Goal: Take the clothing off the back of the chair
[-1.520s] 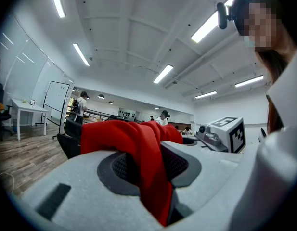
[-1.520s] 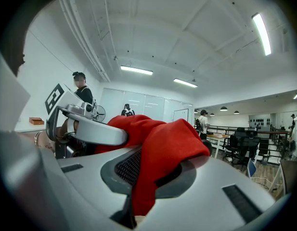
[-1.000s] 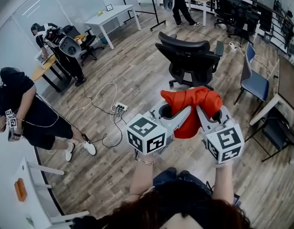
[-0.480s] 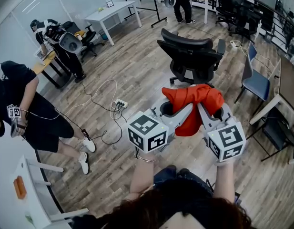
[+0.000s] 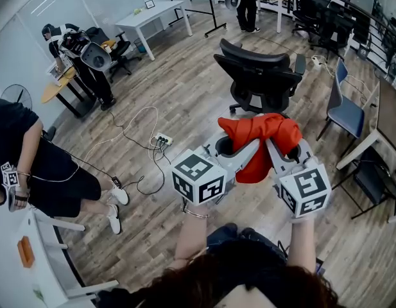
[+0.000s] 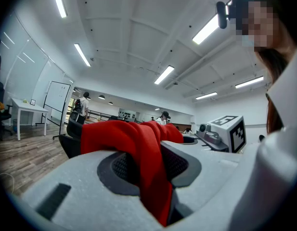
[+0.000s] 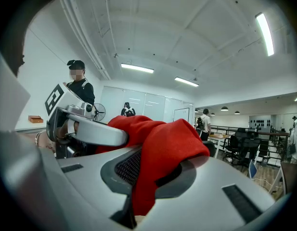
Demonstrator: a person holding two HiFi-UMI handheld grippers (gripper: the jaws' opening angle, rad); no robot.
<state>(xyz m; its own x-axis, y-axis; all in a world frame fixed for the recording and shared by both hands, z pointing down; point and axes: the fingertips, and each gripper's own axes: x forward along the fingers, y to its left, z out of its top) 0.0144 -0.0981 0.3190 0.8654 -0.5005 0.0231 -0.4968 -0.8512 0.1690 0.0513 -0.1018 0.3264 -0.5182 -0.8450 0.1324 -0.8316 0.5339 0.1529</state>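
A red garment (image 5: 260,138) hangs bunched between my two grippers in front of my body, off the chair. The black office chair (image 5: 258,76) stands bare on the wood floor just beyond it. My left gripper (image 5: 251,147) is shut on the garment's left part; in the left gripper view the red cloth (image 6: 134,141) runs down between the pads of the left gripper (image 6: 155,179). My right gripper (image 5: 270,146) is shut on the right part, where folds of the garment (image 7: 162,146) spill over the top of the right gripper (image 7: 137,189). Both point about level.
A power strip with cables (image 5: 160,142) lies on the floor to the left. A person in black (image 5: 43,169) stands at the left, another person (image 5: 82,53) further back. A blue chair (image 5: 344,111) and a desk edge (image 5: 380,124) are on the right; a white table (image 5: 149,13) is at the back.
Both grippers and the red garment have stayed still. The person in black at the left has stepped further left, partly out of the head view.
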